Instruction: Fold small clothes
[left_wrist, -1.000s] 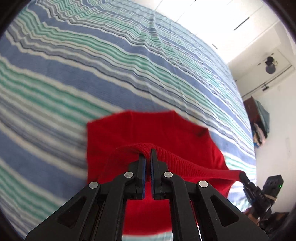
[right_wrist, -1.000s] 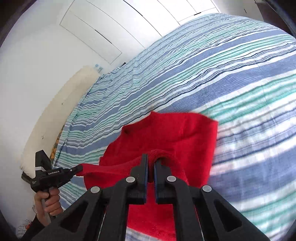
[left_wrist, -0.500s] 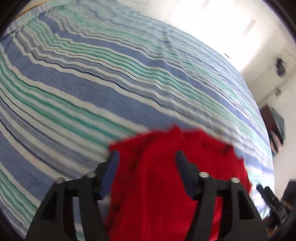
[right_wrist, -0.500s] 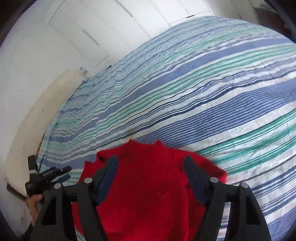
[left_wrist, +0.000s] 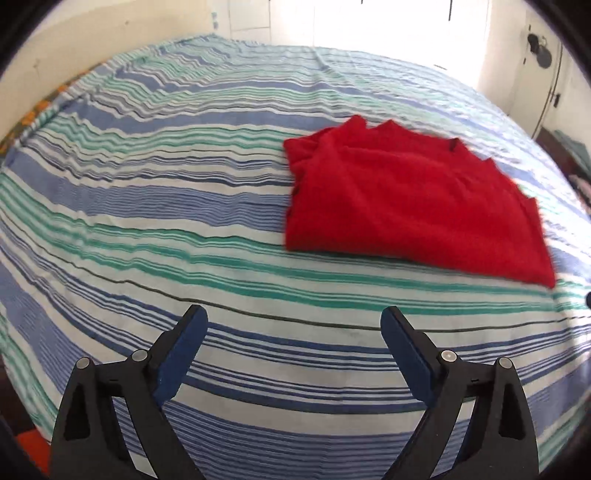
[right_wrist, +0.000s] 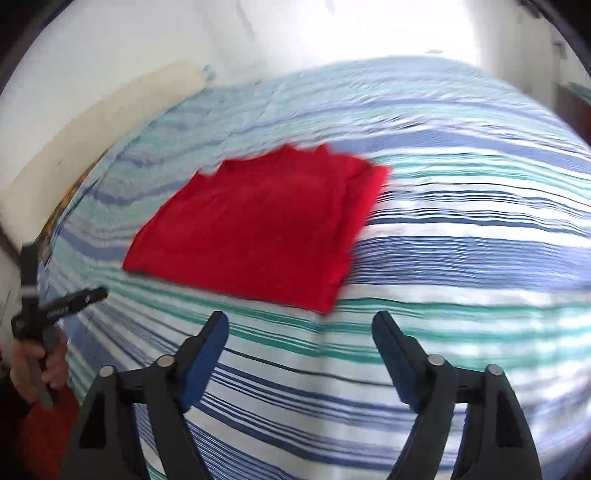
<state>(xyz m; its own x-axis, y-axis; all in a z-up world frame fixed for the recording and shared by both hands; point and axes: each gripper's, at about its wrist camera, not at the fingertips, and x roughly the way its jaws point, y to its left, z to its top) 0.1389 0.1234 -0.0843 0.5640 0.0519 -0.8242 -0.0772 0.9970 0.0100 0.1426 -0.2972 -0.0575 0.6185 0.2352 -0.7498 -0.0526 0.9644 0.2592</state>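
Note:
A red knit garment (left_wrist: 410, 199) lies folded flat on the striped bedcover (left_wrist: 184, 206). It shows in the right wrist view (right_wrist: 258, 221) too, blurred. My left gripper (left_wrist: 293, 325) is open and empty, held back from the garment's near edge, above the cover. My right gripper (right_wrist: 299, 328) is open and empty, just short of the garment's near right corner. The left gripper also shows in the right wrist view (right_wrist: 79, 299), held in a hand at the far left.
The bed fills both views with blue, green and white stripes. A cream headboard (right_wrist: 92, 110) runs along the wall at the left. Bright cupboard doors (left_wrist: 369, 22) stand behind the bed. Dark furniture (left_wrist: 565, 147) is at the right edge.
Both grippers were shut on the red garment's folded edge, then opened and let it drop. Both have pulled back from it; the garment now lies folded on the bed.

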